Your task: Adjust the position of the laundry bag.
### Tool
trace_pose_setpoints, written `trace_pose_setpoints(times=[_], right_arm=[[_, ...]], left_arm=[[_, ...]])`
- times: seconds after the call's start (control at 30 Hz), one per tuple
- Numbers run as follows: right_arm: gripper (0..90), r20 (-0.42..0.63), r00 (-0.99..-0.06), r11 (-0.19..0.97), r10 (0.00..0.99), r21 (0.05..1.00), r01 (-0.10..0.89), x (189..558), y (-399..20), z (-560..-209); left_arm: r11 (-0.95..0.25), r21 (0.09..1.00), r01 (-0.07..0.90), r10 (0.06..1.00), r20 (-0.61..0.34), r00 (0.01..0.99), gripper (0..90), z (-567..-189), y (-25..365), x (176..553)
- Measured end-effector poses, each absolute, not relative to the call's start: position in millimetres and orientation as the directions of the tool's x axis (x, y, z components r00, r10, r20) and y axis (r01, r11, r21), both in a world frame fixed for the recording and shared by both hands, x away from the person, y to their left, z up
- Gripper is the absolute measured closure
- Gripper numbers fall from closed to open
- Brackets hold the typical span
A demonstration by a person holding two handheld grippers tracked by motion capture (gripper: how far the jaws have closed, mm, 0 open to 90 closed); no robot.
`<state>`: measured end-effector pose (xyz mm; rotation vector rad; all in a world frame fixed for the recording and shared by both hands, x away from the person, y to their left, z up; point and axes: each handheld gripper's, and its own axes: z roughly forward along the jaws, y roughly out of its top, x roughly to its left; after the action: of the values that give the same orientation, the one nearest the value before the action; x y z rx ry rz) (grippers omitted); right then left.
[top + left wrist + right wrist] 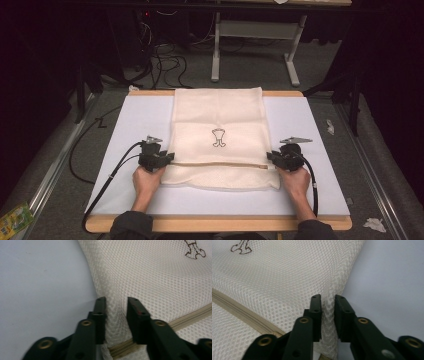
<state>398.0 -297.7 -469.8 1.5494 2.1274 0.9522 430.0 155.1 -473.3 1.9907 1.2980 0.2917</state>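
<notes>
A cream mesh bag (218,137) lay flat on the white table (127,130), contents not discernible. The left gripper (115,305) and right gripper (327,302) each pinched a bunched side edge beside the zip (220,164).

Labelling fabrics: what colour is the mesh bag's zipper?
Beige zipper on the cream mesh bag; right gripper view shows it best.

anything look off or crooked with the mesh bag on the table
Nothing stands out. The mesh bag lies flat and roughly square on the white mat, its zipper closed as far as it shows. The left gripper and right gripper each pinch a side edge.
</notes>
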Motion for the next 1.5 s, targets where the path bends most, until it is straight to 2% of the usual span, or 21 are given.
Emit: trace_pose_setpoints(times=[0.07,0.2,0.73,1.5], right_arm=[[85.4,0.101,-0.355,0.191,0.929,0.691,0.697,396.9,-296.7,-468.5],[87.7,0.100,-0.372,0.200,0.923,0.702,0.684,394.9,-296.4,-466.9],[87.8,0.122,-0.390,0.189,0.913,0.720,0.668,375.3,-305.1,-459.7],[86.6,0.110,-0.404,0.201,0.908,0.732,0.651,342.1,-306.5,-467.5]], left_arm=[[-0.224,0.679,0.699,0.857,-0.204,0.473,81.3,-472.0,156.5,430.0],[-0.219,0.680,0.700,0.853,-0.215,0.475,85.1,-468.8,157.7,429.2],[-0.239,0.703,0.669,0.821,-0.222,0.526,85.6,-462.5,159.9,414.8],[-0.289,0.730,0.620,0.819,-0.147,0.555,82.5,-468.7,159.1,379.8]])
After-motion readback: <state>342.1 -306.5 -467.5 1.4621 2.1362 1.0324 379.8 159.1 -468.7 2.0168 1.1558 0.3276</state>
